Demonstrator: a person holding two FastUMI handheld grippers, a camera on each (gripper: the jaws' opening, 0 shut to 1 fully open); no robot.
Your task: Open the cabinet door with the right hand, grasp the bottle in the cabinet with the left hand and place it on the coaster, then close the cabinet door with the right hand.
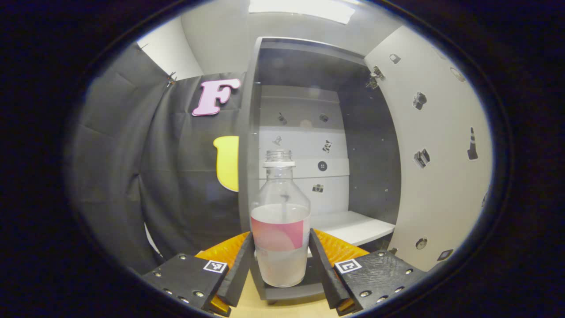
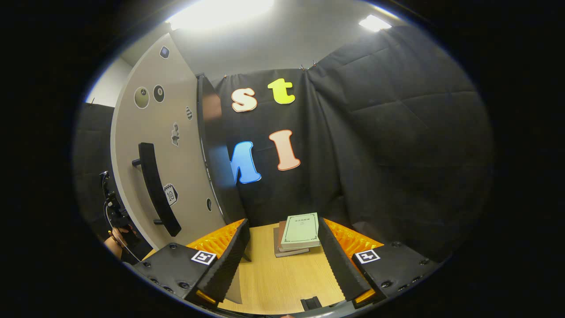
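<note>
We see the left gripper [image 1: 281,265] clamping the clear glass bottle with a pink label [image 1: 280,225] at the open grey cabinet's [image 1: 309,132] front edge; the right gripper [image 2: 282,260] spreads wide above the wooden table [image 2: 282,282].

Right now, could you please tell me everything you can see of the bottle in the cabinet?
The bottle looks like clear glass or plastic, with a wide round body, a narrower neck, a white collar ring and an open, capless mouth. A pink and white label wraps its middle. It stands upright at the front of the open cabinet, between the fingers of the left hand-held gripper, which flank it closely; contact cannot be confirmed.
</note>
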